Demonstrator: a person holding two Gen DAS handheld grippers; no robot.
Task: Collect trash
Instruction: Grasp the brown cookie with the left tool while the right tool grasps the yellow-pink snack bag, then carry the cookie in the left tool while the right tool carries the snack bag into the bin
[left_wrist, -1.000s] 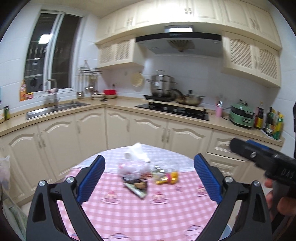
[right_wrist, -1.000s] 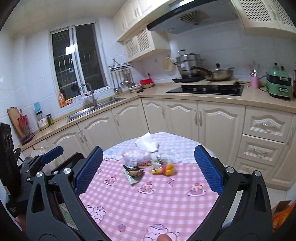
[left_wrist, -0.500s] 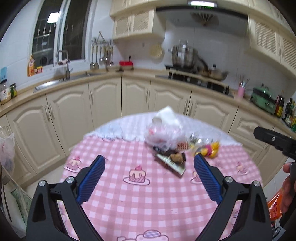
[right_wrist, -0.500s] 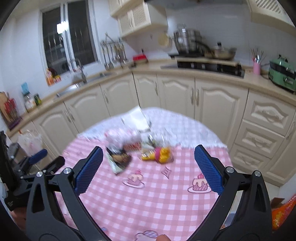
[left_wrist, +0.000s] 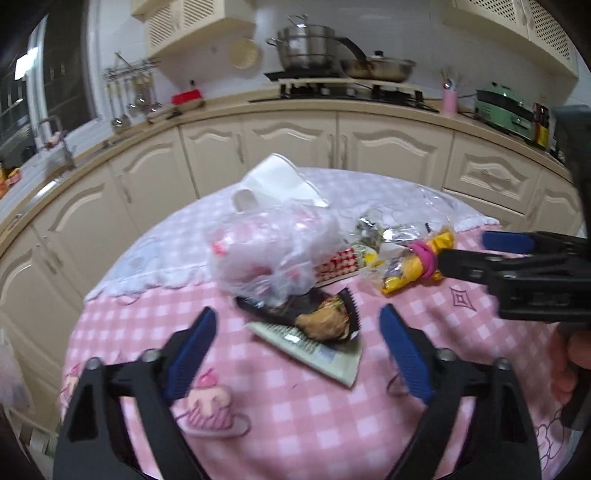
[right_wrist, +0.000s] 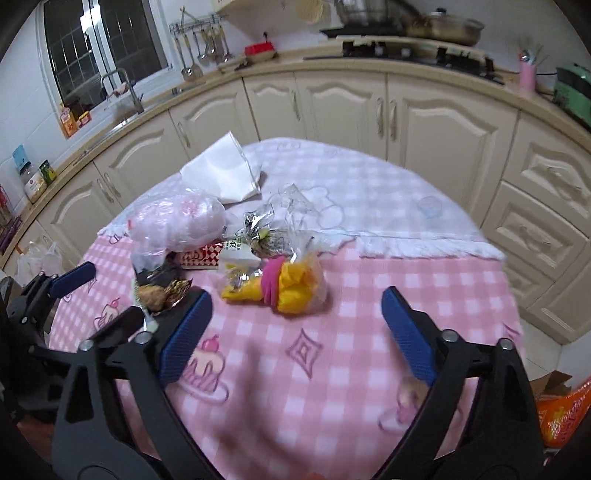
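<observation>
Crumpled plastic trash (left_wrist: 280, 254) heaped | left, right jaws closing, wide, nothing held

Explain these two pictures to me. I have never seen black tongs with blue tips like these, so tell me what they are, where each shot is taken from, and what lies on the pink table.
There is no robot here. A person holds a hand-held claw in each hand, each with a camera looking forward along its two blue-padded fingers.

One picture looks out from the left claw, the other from the right claw. Each also catches the other claw at its edge.

On the round table with the pink checked cloth lies a heap of trash: a crumpled clear plastic bag, a dark torn snack wrapper with a brown food scrap, a yellow wrapper bundled with a pink band and a white folded paper.

Both claws have just been closing a little, but they stand open and hold nothing.
</observation>
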